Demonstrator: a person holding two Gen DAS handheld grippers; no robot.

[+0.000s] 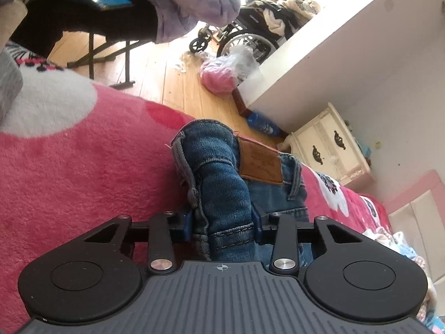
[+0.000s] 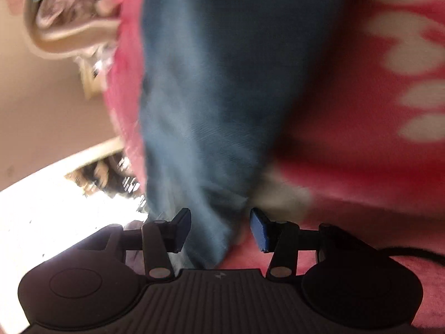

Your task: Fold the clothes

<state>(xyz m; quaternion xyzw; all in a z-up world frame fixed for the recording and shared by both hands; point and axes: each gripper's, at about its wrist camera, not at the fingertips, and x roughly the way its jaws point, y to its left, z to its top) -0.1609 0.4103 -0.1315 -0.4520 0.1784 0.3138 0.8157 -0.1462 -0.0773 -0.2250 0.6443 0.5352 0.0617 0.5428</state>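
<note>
Pinching bunched jeans (image 1: pixel 222 194) between left gripper (image 1: pixel 224 226) fingers; right gripper (image 2: pixel 221 229) fingers apart, denim between, blurred.

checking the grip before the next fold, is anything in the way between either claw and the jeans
Nothing visible. The left claw is already clamped on a bunched fold of the jeans. The right claw has denim between its fingers, but the blurred view does not show whether they press it.

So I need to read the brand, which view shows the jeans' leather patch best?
The left wrist view: the leather patch on the jeans faces the camera, sharp. The right wrist view shows only blurred denim, no patch.
</note>
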